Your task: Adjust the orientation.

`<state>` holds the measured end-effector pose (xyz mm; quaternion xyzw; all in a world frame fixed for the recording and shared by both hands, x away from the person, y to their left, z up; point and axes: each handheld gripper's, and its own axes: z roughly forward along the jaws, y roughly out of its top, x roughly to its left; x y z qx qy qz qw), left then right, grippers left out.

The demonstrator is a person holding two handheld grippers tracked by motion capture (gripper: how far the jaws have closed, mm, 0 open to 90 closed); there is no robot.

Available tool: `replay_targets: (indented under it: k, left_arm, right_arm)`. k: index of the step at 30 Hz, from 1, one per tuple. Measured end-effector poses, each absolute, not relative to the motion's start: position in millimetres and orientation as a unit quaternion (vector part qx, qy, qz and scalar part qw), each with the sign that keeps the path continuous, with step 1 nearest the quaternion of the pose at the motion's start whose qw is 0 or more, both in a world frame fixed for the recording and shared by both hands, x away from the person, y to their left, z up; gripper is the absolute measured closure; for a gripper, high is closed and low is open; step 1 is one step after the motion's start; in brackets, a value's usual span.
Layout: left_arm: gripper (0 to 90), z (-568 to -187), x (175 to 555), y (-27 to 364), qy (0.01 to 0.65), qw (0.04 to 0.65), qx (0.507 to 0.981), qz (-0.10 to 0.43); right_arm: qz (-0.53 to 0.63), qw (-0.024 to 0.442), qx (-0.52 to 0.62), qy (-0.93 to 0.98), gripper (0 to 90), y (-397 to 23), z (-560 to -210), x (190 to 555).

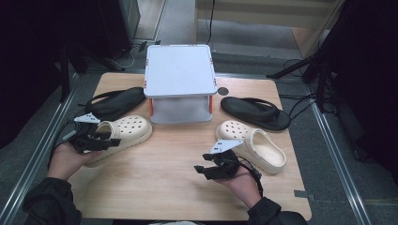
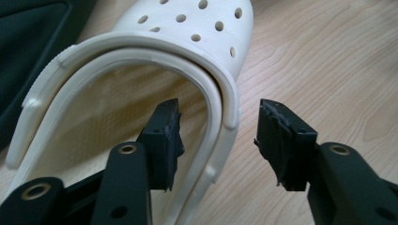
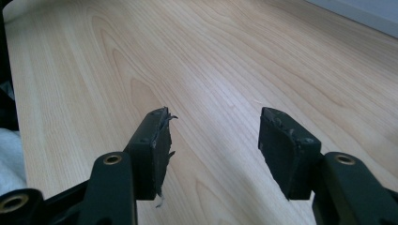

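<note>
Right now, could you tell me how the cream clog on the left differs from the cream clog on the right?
The left clog points its toe to the right, away from the person; the right clog points its toe to the left. The left gripper straddles the left clog's side wall with open jaws; the right clog has the right gripper beside it. Both are cream, perforated, and upright on the table.

Two black flip-flops (image 1: pixel 115 102) (image 1: pixel 256 112) flank grey stand (image 1: pixel 179 70) (mid-table, far side).

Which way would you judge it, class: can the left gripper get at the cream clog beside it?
Probably yes: the left gripper is open astride the cream clog's heel rim, nothing between.
</note>
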<state>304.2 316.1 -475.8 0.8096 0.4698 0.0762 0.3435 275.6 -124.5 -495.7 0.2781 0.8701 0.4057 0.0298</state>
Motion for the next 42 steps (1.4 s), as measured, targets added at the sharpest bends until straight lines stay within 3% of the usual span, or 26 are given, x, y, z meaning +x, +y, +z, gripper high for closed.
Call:
replay_targets:
  k: [4, 11, 32, 42]
  left_arm:
    - [56.2, -475, 311, 314, 0.461, 0.350, 0.812, 0.070]
    - [74.8, -481, 317, 311, 0.458, 0.346, 0.817, 0.056]
    - [77.2, -466, 313, 308, 0.468, 0.334, 0.815, 0.074]
    - [76.9, -441, 298, 273, 0.439, 0.362, 0.819, 0.072]
  right_arm:
    - [0.408, 0.035, 0.290, 0.865, 44.6, -132, -496, 272]
    - [0.405, 0.042, 0.300, 0.862, 44.6, -138, -496, 271]
    - [0.409, 0.039, 0.294, 0.863, 44.6, -138, -496, 273]
    - [0.412, 0.038, 0.293, 0.862, 44.6, -137, -495, 274]
